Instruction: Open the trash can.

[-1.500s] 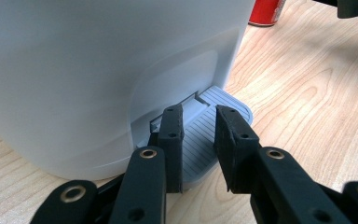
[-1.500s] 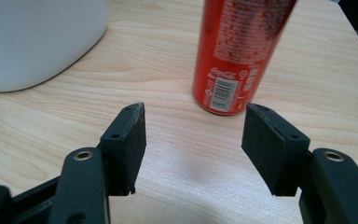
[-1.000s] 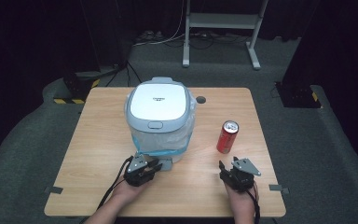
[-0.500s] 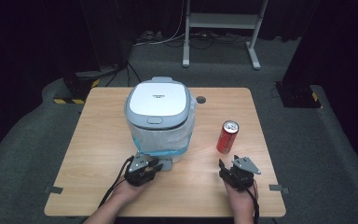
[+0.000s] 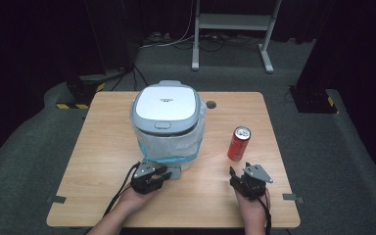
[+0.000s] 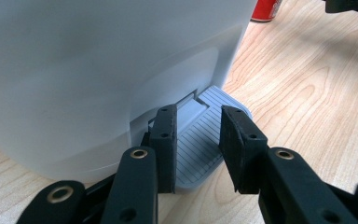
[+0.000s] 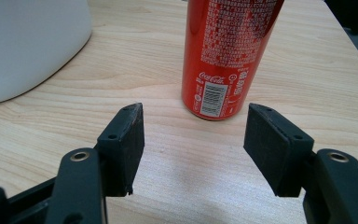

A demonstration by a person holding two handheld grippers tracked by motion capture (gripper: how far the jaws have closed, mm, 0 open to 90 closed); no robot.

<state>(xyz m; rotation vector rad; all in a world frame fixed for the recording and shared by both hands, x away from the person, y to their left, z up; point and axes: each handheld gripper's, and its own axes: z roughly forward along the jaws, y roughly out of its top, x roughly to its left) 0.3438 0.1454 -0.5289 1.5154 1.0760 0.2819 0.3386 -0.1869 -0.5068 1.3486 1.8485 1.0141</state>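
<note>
We held the left gripper (image 5: 162, 175) at the foot of the white pedal bin (image 5: 166, 125), its jaws having just been opening and standing apart over the grey ribbed pedal (image 6: 200, 144), one at each side and neither pressing on it. Just right of the bin stood the red can (image 5: 238, 143) upright on the wooden table (image 5: 103, 147), and nearer us than the can our right gripper (image 7: 193, 149) waited with jaws spread and empty, bare wood between them and the can. Beyond the bin, a small round hole (image 5: 211, 104) showed in the tabletop.
</note>
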